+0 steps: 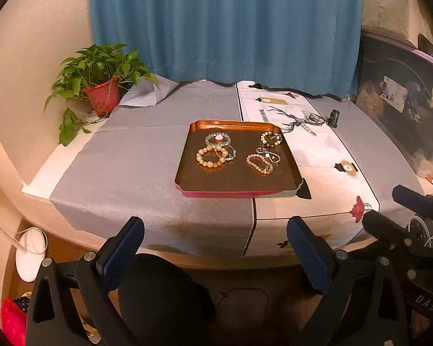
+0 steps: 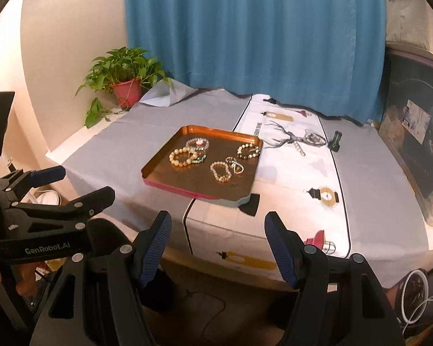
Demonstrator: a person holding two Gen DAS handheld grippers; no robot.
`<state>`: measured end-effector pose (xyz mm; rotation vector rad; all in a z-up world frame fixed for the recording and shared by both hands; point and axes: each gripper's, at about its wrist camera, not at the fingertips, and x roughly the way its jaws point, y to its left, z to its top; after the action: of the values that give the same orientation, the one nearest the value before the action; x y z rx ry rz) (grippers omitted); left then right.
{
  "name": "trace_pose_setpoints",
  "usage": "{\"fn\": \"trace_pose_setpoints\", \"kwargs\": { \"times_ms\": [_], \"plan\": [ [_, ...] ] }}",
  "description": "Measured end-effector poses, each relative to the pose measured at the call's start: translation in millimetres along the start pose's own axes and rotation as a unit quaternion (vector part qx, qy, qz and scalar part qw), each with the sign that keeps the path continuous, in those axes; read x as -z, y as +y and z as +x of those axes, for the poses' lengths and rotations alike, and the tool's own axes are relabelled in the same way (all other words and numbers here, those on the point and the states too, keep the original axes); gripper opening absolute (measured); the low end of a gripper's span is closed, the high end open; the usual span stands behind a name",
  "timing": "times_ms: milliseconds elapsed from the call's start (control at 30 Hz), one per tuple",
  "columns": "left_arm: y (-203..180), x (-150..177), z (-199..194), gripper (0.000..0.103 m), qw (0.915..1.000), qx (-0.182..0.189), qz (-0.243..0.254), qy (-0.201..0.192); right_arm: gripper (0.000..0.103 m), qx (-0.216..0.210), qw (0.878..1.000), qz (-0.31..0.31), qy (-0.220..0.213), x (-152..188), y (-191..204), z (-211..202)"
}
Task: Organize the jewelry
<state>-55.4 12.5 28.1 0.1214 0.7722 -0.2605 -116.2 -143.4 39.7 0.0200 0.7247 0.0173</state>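
Copper tray (image 1: 236, 184): shiny and orange-brown, it sits in the middle of the surface (image 1: 124, 173), so both grippers can reach it.
Jewelry in tray: a big pearl bracelet (image 1: 211, 156) lies at 9 o'clock in the tray, a small bead bracelet (image 1: 271, 139) at 1 o'clock, and a pale bracelet (image 1: 259, 164) at 3 o'clock. They lie in small groups, which looks like sorting.
Jewelry outside: one loose piece (image 1: 313, 119) lies on the white cloth at 2 o'clock from the tray, well apart. I think it may need to go in next.
Left gripper (image 1: 215, 248): jaws wide, holding nothing, hanging near the front edge of the surface.
Right gripper (image 2: 218, 245): jaws wide too, holding nothing, back from the tray.
Only the left view: the right gripper from the side, at 4 o'clock.
Only the right view: the left gripper at 9 o'clock, and a clearer look at the loose piece.
Small dark thing (image 2: 335, 141): just beside the loose piece; I cannot tell what it is.
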Motion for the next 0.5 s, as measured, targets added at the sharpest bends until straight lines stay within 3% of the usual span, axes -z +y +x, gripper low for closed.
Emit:
{"fn": "trace_pose_setpoints", "kwargs": {
  "times_ms": [500],
  "plan": [
    [-3.0,3.4,-9.2,0.098,0.9999,-0.007,0.007,-0.01,0.068,0.01,1.0,0.006,-0.009,7.0,-5.6,-7.9]
  ]
}}
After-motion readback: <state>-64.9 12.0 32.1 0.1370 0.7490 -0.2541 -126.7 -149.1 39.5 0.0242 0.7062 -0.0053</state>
